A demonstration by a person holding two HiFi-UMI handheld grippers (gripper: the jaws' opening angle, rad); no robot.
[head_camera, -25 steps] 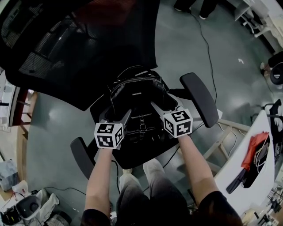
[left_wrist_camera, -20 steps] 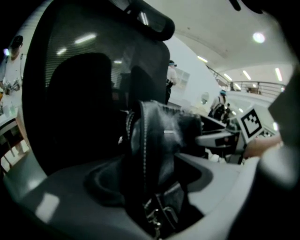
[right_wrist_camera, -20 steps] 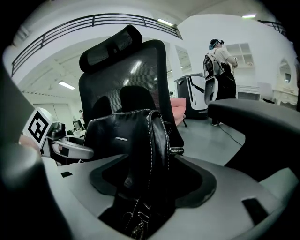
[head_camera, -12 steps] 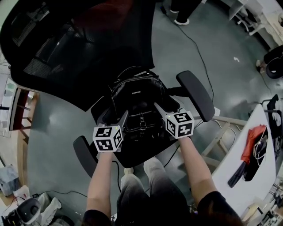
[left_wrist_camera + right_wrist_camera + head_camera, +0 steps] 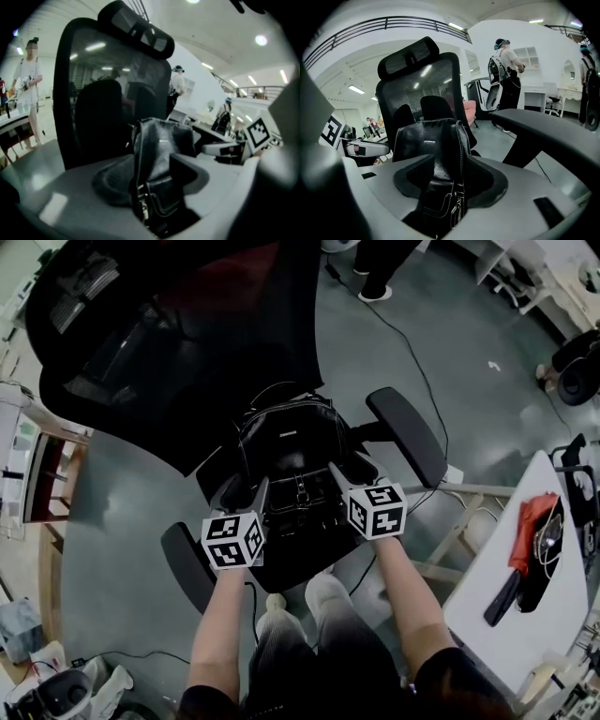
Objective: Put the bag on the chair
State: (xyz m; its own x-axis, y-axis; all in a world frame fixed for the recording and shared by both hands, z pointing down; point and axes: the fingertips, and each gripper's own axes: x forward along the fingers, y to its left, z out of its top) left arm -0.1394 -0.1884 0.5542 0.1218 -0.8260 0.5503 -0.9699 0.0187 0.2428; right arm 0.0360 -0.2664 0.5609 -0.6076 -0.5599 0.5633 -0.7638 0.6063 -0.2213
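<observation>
A black leather bag [image 5: 291, 442] stands upright on the seat [image 5: 295, 573] of a black office chair, leaning toward its mesh backrest [image 5: 187, 352]. My left gripper [image 5: 246, 491] is at the bag's lower left side and my right gripper [image 5: 347, 468] at its lower right. Both point forward and down. The jaws of both have just been closing. In the left gripper view the bag [image 5: 161, 159] shows through the gap of the left gripper [image 5: 152, 180], with the pads off it. The right gripper [image 5: 450, 180] likewise frames the bag [image 5: 431, 140] without pressing it.
The chair's armrests [image 5: 408, 432] [image 5: 187, 563] flank my hands. A white table [image 5: 511, 610] with a red and a black item stands at the right. A cable [image 5: 422, 362] runs over the grey floor. People stand in the background [image 5: 504, 70] [image 5: 28, 79].
Both grippers have drawn back a little toward me and risen. The bag has stayed where it was on the seat.
</observation>
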